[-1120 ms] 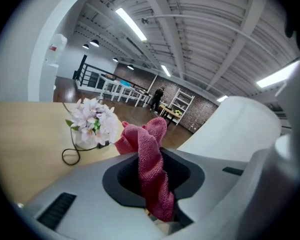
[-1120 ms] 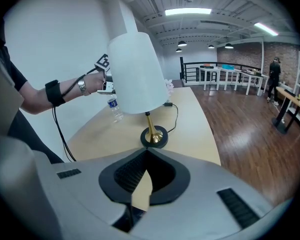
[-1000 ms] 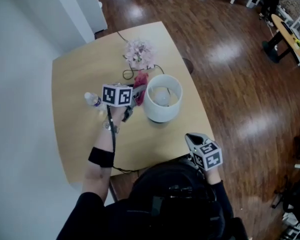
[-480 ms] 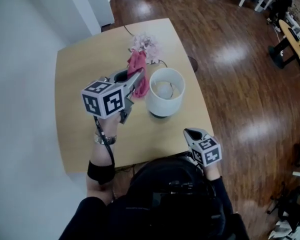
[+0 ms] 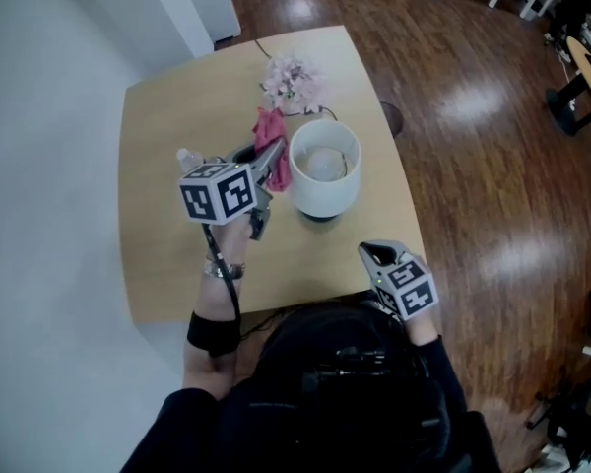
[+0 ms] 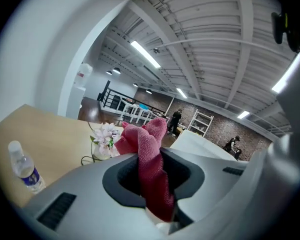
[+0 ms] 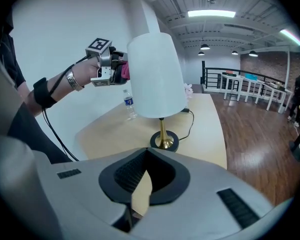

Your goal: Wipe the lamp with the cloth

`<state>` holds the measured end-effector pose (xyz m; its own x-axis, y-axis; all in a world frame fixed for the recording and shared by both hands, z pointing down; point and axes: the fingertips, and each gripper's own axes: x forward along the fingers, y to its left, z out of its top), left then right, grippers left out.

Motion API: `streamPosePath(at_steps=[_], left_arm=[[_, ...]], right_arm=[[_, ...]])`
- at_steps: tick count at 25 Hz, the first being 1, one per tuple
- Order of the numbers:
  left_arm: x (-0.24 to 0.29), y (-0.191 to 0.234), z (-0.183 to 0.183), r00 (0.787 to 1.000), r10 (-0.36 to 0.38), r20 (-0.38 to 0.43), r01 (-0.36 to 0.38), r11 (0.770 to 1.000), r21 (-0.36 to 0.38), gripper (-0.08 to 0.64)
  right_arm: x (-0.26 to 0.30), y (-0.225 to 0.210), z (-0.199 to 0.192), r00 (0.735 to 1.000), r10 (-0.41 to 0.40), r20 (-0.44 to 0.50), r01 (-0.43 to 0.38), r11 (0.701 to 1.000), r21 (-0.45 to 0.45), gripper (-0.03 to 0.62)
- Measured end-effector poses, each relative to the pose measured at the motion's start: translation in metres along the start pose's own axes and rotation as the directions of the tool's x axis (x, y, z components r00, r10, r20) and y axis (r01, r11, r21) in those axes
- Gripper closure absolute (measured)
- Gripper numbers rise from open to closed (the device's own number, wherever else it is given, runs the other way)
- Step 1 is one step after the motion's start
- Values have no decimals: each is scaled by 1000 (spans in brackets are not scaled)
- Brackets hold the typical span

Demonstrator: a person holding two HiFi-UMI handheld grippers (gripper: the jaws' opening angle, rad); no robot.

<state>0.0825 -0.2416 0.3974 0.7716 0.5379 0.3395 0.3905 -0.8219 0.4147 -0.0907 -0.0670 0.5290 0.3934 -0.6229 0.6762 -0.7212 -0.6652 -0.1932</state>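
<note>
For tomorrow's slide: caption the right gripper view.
Left gripper holds pink cloth beside the white lamp; right gripper shut, empty.

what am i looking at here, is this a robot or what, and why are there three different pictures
It is not a robot. A person holds a pair of hand-operated tongs in each hand, and the cubes with square markers are part of those tongs. The picture from above comes from a camera on the person's head. The other two come from cameras riding on each pair of tongs, looking along the jaws.

On the wooden table stand a lamp with a white shade, a small water bottle and some pale flowers.

The left tongs are shut on a pink cloth, held up next to the shade. The right tongs are shut and empty, near the table's front edge.
</note>
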Motion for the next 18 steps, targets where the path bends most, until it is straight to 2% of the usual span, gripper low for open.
streamPosePath(at_steps=[5, 14, 16, 18], left_arm=[[5, 25, -41, 995, 84, -55, -87, 994, -61, 476], [10, 62, -114, 966, 192, -175, -216, 968, -129, 476], [9, 63, -123, 959, 208, -191, -235, 963, -131, 476], [-1, 56, -119, 959, 222, -175, -246, 961, -129, 476]], right_arm=[[-7, -8, -8, 1000, 10, 4, -10, 1000, 13, 586], [-15, -21, -22, 1000, 21, 15, -21, 999, 37, 586], [-18, -24, -26, 1000, 25, 10, -26, 999, 43, 586], [-21, -26, -26, 999, 28, 15, -29, 999, 44, 586]])
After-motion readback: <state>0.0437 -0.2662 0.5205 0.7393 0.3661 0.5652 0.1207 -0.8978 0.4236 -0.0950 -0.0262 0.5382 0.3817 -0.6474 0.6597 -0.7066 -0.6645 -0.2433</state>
